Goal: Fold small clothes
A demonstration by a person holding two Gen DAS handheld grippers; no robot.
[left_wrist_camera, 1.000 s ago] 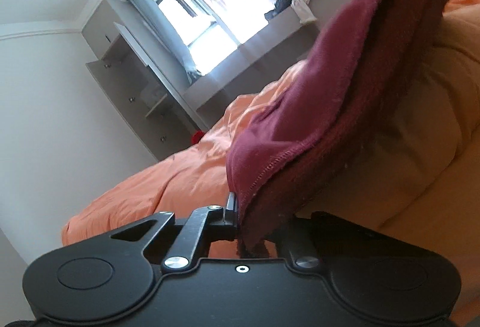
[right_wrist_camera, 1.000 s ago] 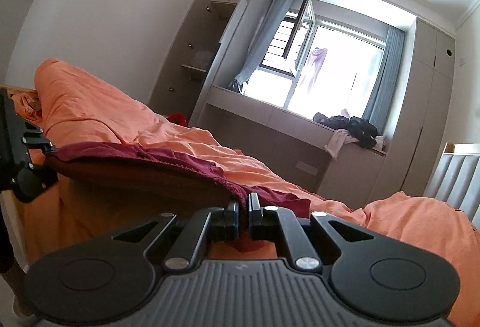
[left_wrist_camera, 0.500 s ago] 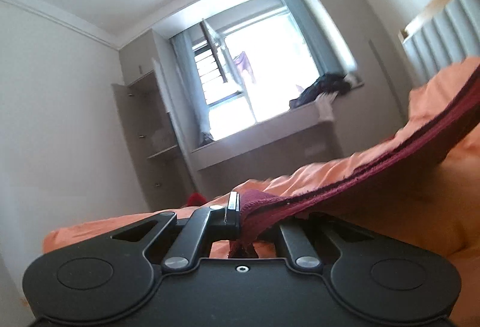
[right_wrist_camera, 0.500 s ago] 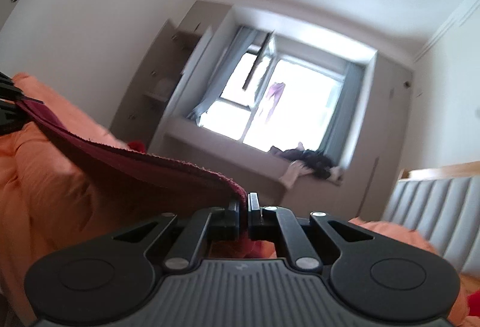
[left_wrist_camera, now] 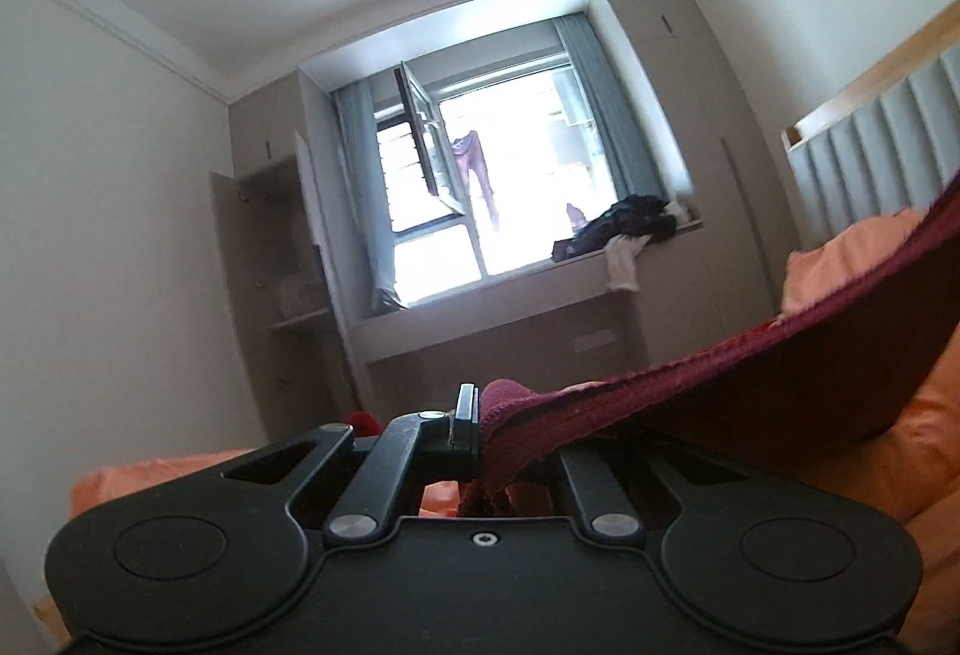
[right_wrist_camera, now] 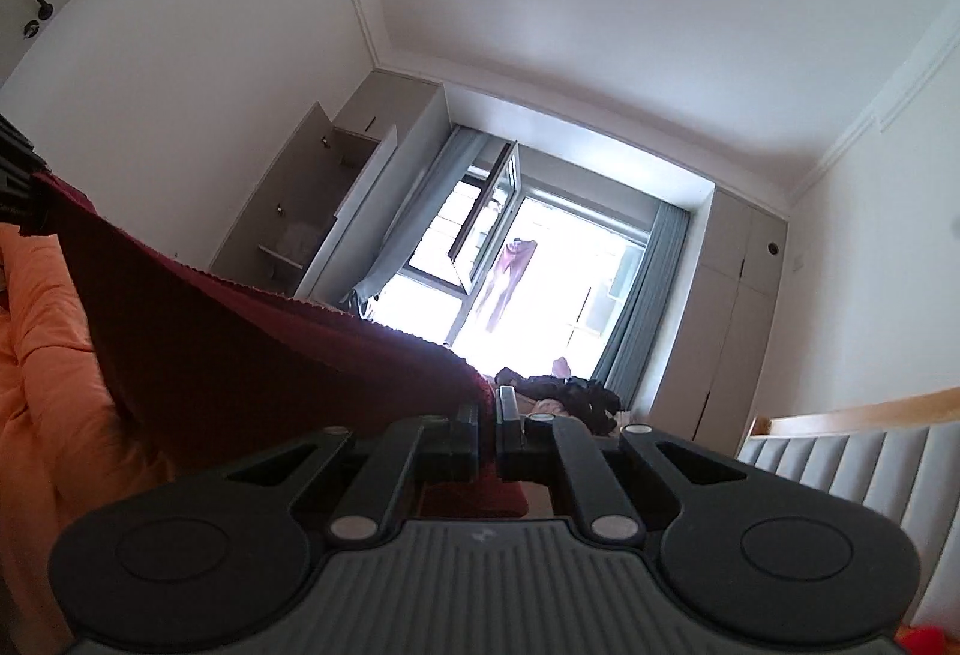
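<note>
A dark red garment hangs stretched in the air between both grippers. My left gripper is shut on one corner of it; the cloth runs up and off to the right edge of the left wrist view. In the right wrist view the same dark red garment spreads from the left edge to my right gripper, which is shut on the other corner. The left gripper's dark body shows at the far left edge, at the cloth's other end. Below the garment lies the orange duvet.
The orange bedding fills the lower right, with a padded headboard behind it. A window ledge with a pile of dark clothes lies straight ahead. An open grey cupboard stands left of the window.
Both grippers have risen with the garment, lifting it off the bed; the views now tilt up toward the window and ceiling. The left gripper has rolled back to level.
</note>
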